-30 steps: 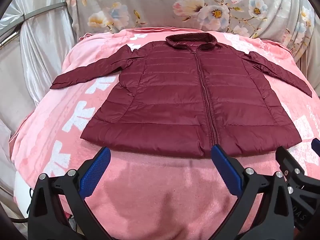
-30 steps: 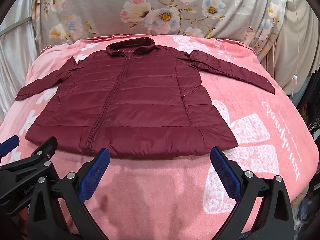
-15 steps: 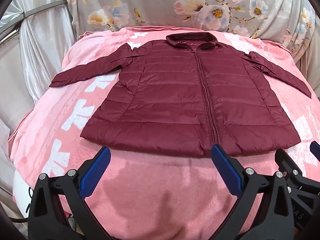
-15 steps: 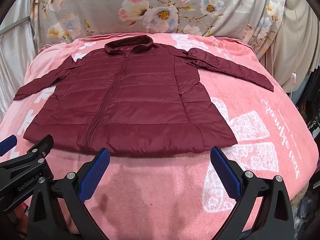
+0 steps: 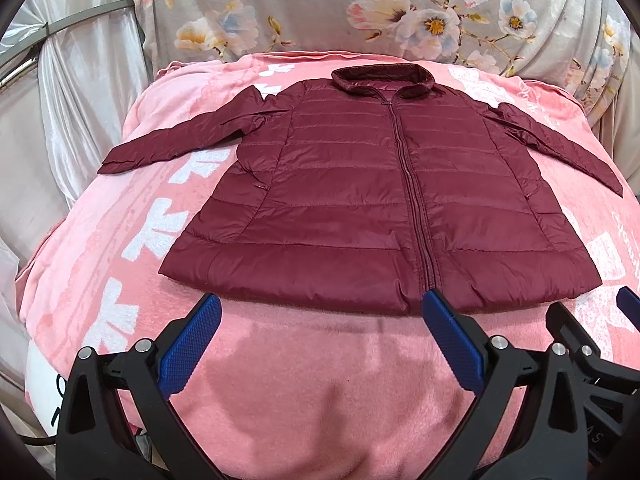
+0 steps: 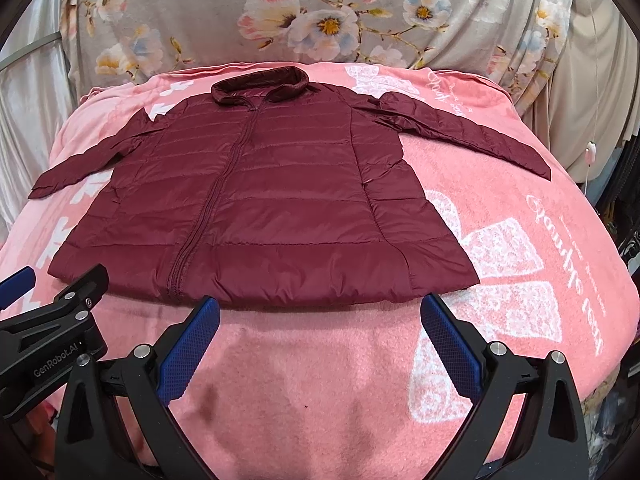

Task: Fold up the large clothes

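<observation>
Bright, even indoor light; sharp centre, strong fisheye bending, dark vignetted corners.

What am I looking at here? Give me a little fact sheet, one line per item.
garment: maroon puffer jacket, flat, front up, zipped, both sleeves spread out
surface: pink blanket with white print
backdrop: floral cloth
left gripper: open, empty, just short of the hem
right gripper: open, empty, just short of the hem
folding: not yet begun

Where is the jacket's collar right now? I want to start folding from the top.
In both wrist views the collar lies at the far end of the maroon puffer jacket, up by the floral fabric backdrop.
</observation>
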